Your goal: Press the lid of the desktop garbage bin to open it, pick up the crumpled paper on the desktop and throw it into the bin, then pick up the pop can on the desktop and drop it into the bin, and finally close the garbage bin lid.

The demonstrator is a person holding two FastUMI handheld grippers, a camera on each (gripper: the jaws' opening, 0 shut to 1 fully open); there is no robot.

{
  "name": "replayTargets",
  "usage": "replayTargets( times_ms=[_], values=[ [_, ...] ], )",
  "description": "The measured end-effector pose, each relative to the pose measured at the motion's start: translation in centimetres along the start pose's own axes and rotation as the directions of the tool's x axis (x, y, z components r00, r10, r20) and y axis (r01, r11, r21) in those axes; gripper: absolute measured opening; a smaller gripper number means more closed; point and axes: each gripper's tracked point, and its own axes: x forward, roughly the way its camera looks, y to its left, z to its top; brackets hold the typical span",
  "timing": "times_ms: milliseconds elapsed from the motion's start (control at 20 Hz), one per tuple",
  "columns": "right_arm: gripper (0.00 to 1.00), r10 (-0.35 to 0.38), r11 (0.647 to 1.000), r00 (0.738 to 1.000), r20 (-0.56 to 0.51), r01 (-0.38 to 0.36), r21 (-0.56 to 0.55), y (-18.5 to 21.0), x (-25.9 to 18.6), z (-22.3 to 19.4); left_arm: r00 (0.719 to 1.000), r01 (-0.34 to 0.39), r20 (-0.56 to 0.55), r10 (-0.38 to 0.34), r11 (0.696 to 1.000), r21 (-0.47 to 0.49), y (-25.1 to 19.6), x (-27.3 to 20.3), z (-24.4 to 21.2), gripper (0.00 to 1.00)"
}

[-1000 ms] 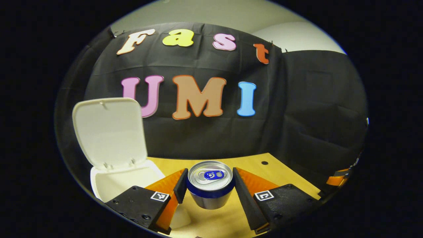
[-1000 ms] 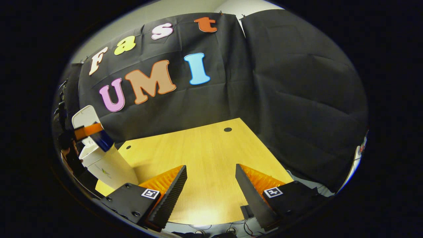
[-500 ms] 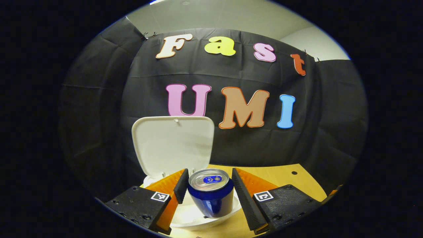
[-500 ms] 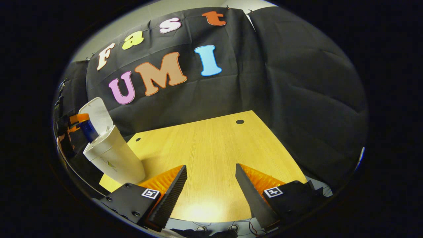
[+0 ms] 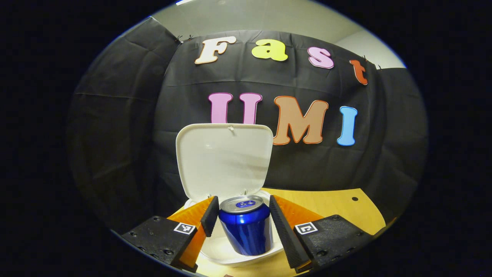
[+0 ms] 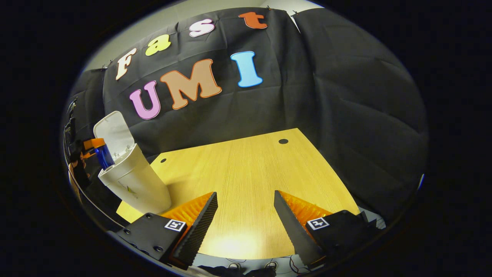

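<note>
The left tongs (image 5: 241, 215) are clamped on the blue pop can (image 5: 246, 229), holding it upright right over the mouth of the white bin (image 5: 230, 250), whose lid (image 5: 225, 161) stands raised behind it. Over to the right, the right tongs (image 6: 246, 215) hang above the bare wooden table (image 6: 246, 169) with their fingers spread apart, holding nothing.

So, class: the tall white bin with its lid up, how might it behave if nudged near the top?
The bin looks tall and narrow-footed, so it may tip. Its thin plastic lid suggests lightness, so it could slide on the smooth table.
</note>
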Motion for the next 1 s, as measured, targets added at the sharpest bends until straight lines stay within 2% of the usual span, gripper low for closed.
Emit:
replayTargets(
  times_ms=[50,250,350,450,650,700,750,1000],
  values=[
    [0.98,-0.004,1.000,1.000,-0.001,0.004,0.002,0.0,0.0,0.0,1.000,-0.002,0.001,0.002,1.000,-0.001,0.0,0.1,0.1,0.77],
    [0.98,-0.022,1.000,1.000,-0.002,0.022,0.018,-0.2,-0.2,-0.1,1.000,0.002,0.016,-0.002,1.000,0.016,-0.1,0.0,0.7,0.85],
    [0.98,-0.032,0.999,0.999,-0.001,0.032,0.025,-0.2,-0.3,-0.1,1.000,0.008,0.025,-0.008,1.000,0.022,-0.4,0.1,1.3,0.82],
    [0.98,-0.040,0.999,0.999,0.000,0.040,0.028,-0.3,-0.3,-0.2,0.999,0.023,0.030,-0.024,0.999,0.024,-0.7,0.1,2.4,0.85],
    [0.98,-0.060,0.998,0.998,-0.008,0.060,0.003,-0.7,-0.7,-0.1,0.996,0.059,0.062,-0.060,0.998,0.009,-0.9,0.5,6.9,0.87],
    [0.98,-0.057,0.998,0.998,-0.010,0.057,0.003,-0.7,-0.7,-0.2,0.994,0.072,0.079,-0.072,0.997,0.003,-0.8,0.8,8.5,0.83],
    [0.98,-0.054,0.999,0.998,-0.011,0.054,0.007,-0.6,-0.7,-0.3,0.993,0.075,0.097,-0.074,0.997,-0.005,-0.7,1.0,9.9,0.92],
    [0.99,-0.064,0.998,0.998,-0.012,0.065,0.026,-0.9,-1.0,-0.2,0.986,0.027,0.162,-0.025,1.000,-0.008,1.6,2.9,14.7,0.92]
  ],
)
